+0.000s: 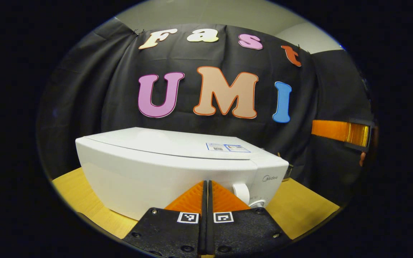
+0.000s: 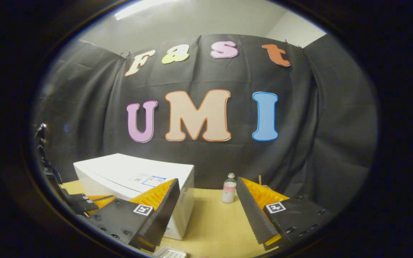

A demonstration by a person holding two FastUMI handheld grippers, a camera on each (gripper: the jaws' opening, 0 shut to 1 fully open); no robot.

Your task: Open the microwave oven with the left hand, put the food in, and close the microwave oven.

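Observation:
The white microwave point(image 1: 163, 165) stands on the wooden table with its door shut; two round knobs point(image 1: 241, 192) sit at its right front. My left gripper point(image 1: 206, 183) is shut with nothing between its fingers, right in front of the door, just left of the knobs. In the right gripper view the microwave point(image 2: 134, 175) is at the left, and a small clear bottle point(image 2: 229, 189) with pale contents stands upright on the table beyond my right gripper point(image 2: 207, 183), which is open and holds nothing. The left gripper point(image 2: 88, 202) shows low at the left, in front of the microwave.
The yellow wooden table point(image 2: 213, 222) has bare room between the microwave and the bottle. The right gripper point(image 1: 348, 132) juts in at the far right of the left gripper view. A white object point(image 2: 169, 253) peeks in at the bottom edge. Black cloth walls the back.

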